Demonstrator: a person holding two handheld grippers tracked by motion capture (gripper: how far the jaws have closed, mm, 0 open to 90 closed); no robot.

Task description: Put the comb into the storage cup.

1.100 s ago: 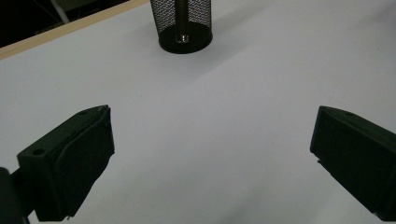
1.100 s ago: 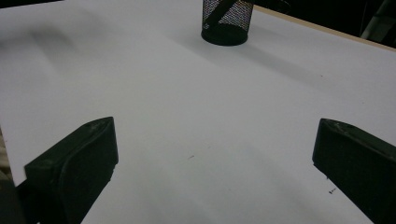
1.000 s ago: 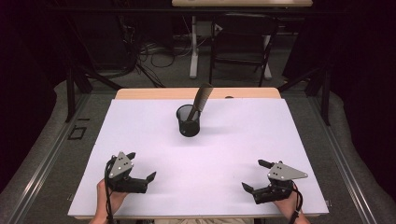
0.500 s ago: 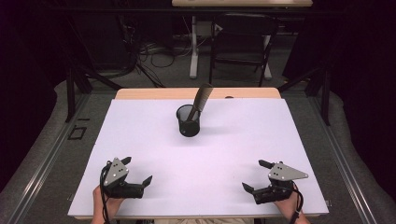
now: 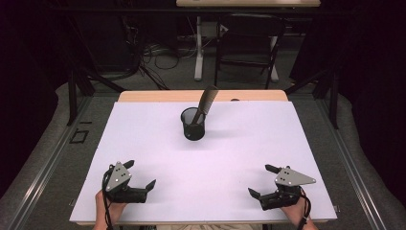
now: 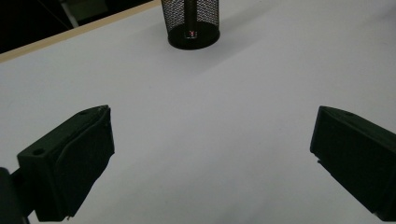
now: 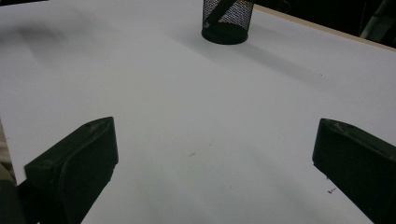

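The left gripper (image 5: 142,174) and right gripper (image 5: 258,180) rested at the near edge of the white table (image 5: 239,148), jaws spread wide, holding nothing — well apart from the black mesh cup (image 5: 193,124), a dark comb (image 5: 205,101) leaning inside.

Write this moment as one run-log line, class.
left gripper: open, near edge | right gripper: open, near edge | mesh cup: upright, mid-table, holds comb | contact: none

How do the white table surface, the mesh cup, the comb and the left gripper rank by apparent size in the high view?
1. White table surface.
2. Left gripper, though it is nearer the camera.
3. Mesh cup and comb: look alike, so unranked; the comb's lower part sits inside the cup.
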